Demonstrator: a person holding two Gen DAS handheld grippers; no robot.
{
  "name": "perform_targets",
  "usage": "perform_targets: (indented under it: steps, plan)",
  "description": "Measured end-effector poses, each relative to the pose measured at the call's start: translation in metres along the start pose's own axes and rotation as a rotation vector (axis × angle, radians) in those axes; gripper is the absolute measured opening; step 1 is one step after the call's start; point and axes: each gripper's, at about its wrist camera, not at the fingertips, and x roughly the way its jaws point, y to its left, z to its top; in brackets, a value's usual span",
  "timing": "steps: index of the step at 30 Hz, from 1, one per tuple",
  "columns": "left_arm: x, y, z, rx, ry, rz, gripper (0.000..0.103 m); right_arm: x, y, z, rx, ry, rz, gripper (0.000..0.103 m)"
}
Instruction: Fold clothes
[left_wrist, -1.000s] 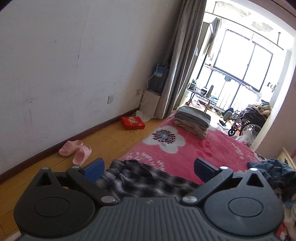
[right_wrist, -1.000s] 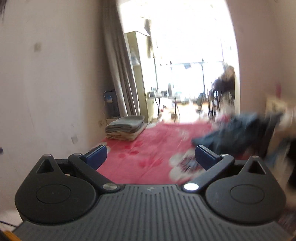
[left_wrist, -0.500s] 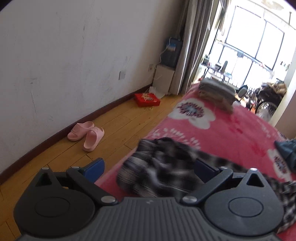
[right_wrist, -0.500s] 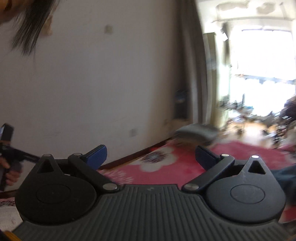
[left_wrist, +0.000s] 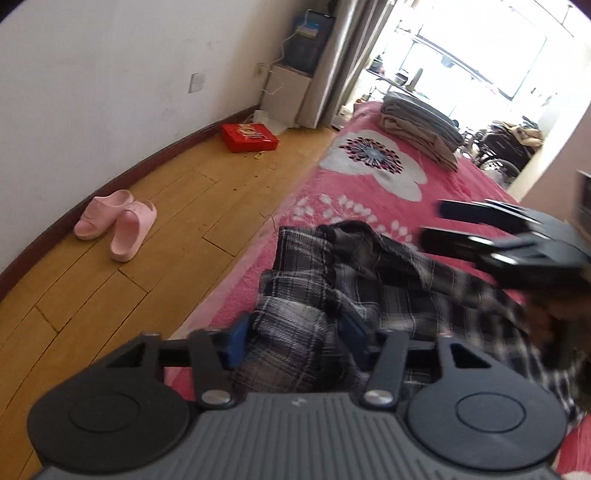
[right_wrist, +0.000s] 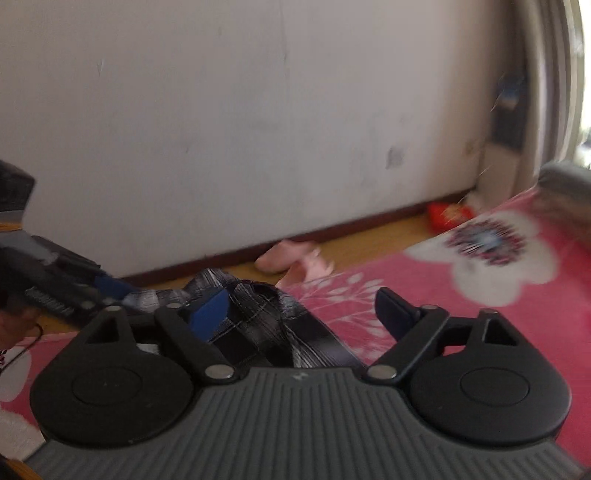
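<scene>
Two grippers work at one garment, a crumpled black-and-white plaid shirt (left_wrist: 332, 288) lying near the edge of the bed (left_wrist: 369, 206) on its pink flowered blanket. The left gripper (left_wrist: 295, 338) has its blue pads drawn in on either side of a bunched fold of the plaid cloth, and I judge it to be clenched on that fold, probably to lift or spread the shirt flat before any folding can begin. The right gripper (right_wrist: 303, 314) is released, jaws wide apart, with the cloth lying between and below them; it seems poised to take a second hold so the garment can be stretched between both hands. The left wrist view shows it blurred, reaching in from the right above the shirt. Folding proper looks not yet begun, since the shirt is still a heap. Farther up the bed sits a stack of folded clothes (left_wrist: 421, 125), well apart. On the wooden floor (left_wrist: 147, 295) beside the bed are pink slippers (left_wrist: 118, 225) and a red box (left_wrist: 249, 136) near the wall. The bed edge is close, so cloth could slide off.
</scene>
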Motion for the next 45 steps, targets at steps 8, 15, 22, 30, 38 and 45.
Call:
perform_targets:
  steps: [8,15,22,30,38,45]
  plan:
    - [-0.021,0.007,-0.015,0.06,-0.058,-0.093,0.014,0.034,0.008,-0.005,-0.059,0.115,0.123,0.008]
    - [-0.032,0.006,-0.026,0.088,-0.059,-0.141,0.011,-0.016,0.054,-0.015,-0.192,0.073,0.139,0.005]
    - [-0.051,0.003,-0.03,0.096,-0.062,-0.213,0.009,-0.055,0.067,-0.001,-0.228,0.033,0.127,0.004]
    - [-0.03,0.007,-0.029,0.064,-0.008,-0.18,0.009,-0.036,0.039,0.018,-0.191,0.11,0.138,0.004]
    - [-0.019,0.025,-0.012,-0.022,0.016,-0.172,0.009,0.039,0.022,0.019,-0.171,0.184,0.168,0.004]
    - [-0.014,0.032,-0.01,-0.051,0.062,-0.09,0.029,0.072,0.017,-0.001,-0.075,0.191,0.159,0.007]
